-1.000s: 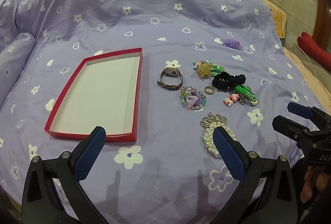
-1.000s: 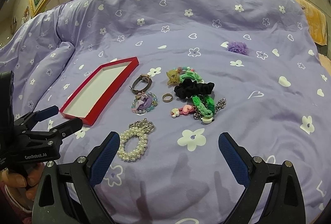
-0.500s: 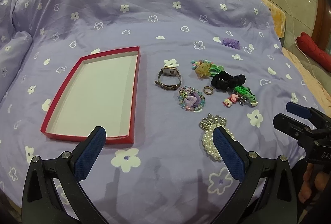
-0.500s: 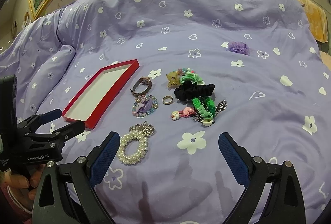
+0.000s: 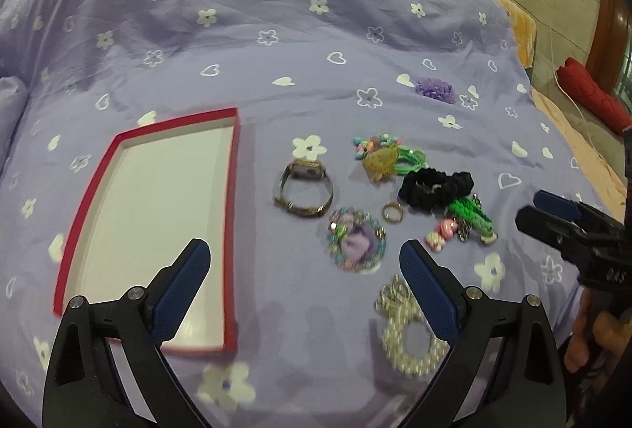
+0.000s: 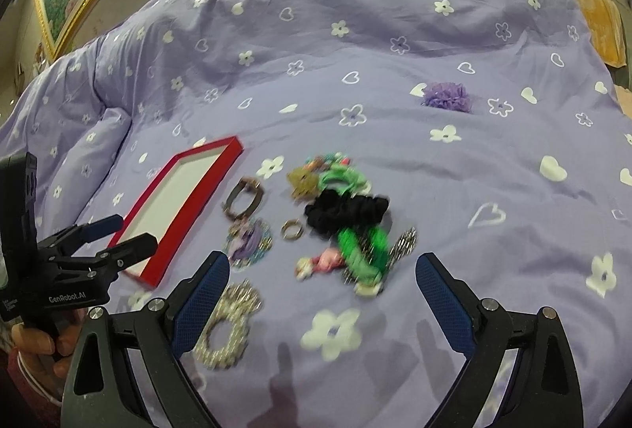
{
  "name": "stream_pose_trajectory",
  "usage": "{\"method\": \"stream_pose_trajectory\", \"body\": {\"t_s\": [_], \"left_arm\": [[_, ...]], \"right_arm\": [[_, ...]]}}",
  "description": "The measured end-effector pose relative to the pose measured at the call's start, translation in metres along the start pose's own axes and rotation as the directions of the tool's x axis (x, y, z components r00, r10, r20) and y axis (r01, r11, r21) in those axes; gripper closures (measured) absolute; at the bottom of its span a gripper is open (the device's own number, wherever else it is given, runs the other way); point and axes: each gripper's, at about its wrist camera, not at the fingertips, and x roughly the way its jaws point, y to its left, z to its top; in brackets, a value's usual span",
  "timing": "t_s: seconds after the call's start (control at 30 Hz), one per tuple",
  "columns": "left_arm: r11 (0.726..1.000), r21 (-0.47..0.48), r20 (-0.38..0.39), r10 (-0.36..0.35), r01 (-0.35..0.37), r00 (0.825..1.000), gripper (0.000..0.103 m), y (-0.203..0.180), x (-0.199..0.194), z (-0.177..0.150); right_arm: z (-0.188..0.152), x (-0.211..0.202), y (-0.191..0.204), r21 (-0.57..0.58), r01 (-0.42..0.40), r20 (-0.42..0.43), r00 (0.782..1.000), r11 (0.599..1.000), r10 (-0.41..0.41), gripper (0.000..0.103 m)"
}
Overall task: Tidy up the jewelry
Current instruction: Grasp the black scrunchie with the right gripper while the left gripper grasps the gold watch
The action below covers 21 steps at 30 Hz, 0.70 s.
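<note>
Red tray (image 5: 231, 191) interior bare; jewelry cluster (image 5: 430, 187) crowds bedspread (image 5: 276, 44) beside it.

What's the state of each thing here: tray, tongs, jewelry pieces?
red tray: empty, flat on the bedspread
left tongs: open, holding nothing
right tongs: open, holding nothing
watch: strap closed in a loop, outside the tray
pearl bracelet: on the bedspread, partly behind a left finger
gold ring: lying loose
black scrunchie: in the pile, touching the green braided piece
</note>
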Motion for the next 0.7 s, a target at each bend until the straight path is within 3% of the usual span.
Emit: {"method": "stream_pose_trajectory", "body": {"t_s": [0.27,0.4,0.63,0.7], "left_arm": [[0.999,0.010,-0.087,-0.033,0.034,0.996,0.021,-0.001,0.053,0.031],[0.999,0.027,-0.137,-0.036,0.040,0.990,0.027,-0.003,0.081,0.040],[0.997,0.056,-0.232,-0.033,0.047,0.972,0.057,-0.008,0.124,0.045],[0.996,0.062,-0.251,-0.042,0.060,0.967,0.066,-0.009,0.132,0.044]], "right_arm": [[0.030,0.044,-0.027,0.053,0.002,-0.078,0.997,0.999,0.002,0.037],[0.037,0.067,-0.037,0.069,0.011,-0.128,0.992,0.998,-0.002,0.044],[0.039,0.100,-0.041,0.044,0.018,-0.214,0.977,0.999,-0.008,0.056],[0.038,0.107,-0.040,0.033,0.013,-0.231,0.973,0.999,-0.005,0.064]]}}
